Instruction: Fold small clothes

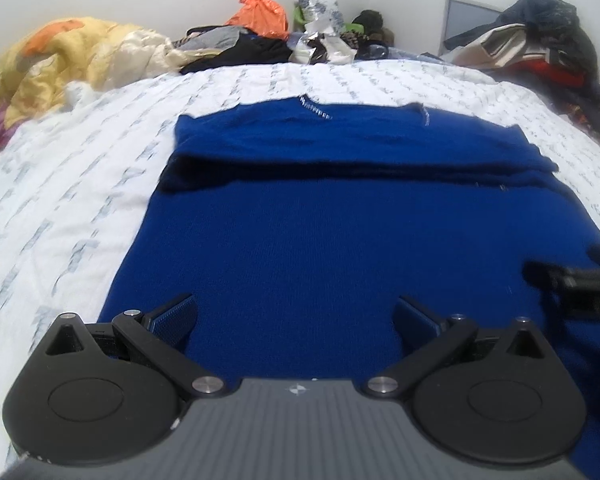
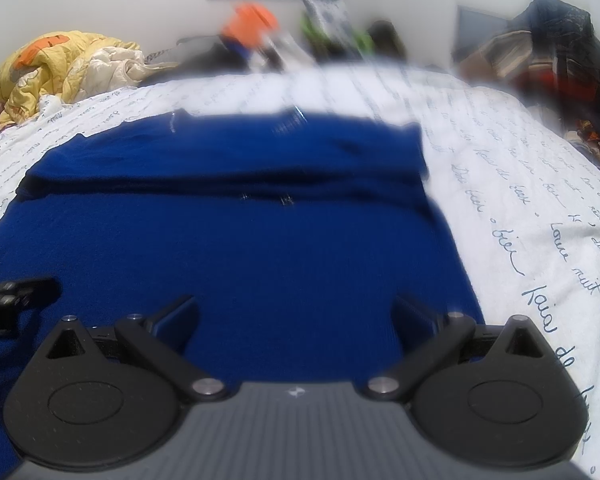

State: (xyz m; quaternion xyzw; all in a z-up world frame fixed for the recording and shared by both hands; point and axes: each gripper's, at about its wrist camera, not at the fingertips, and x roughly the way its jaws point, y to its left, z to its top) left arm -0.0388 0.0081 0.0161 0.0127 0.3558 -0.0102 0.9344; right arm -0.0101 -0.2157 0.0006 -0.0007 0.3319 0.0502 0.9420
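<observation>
Blue knit sweater lies flat on your script-printed white bedsheet, its far part folded into a thick band. Your left claw and right claw both gape wide above it, empty.

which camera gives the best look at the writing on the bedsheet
The right wrist view: the sheet runs close beside the sweater, its cursive script large and sharp. In the left wrist view the sheet shows only blurred grey marks.
</observation>
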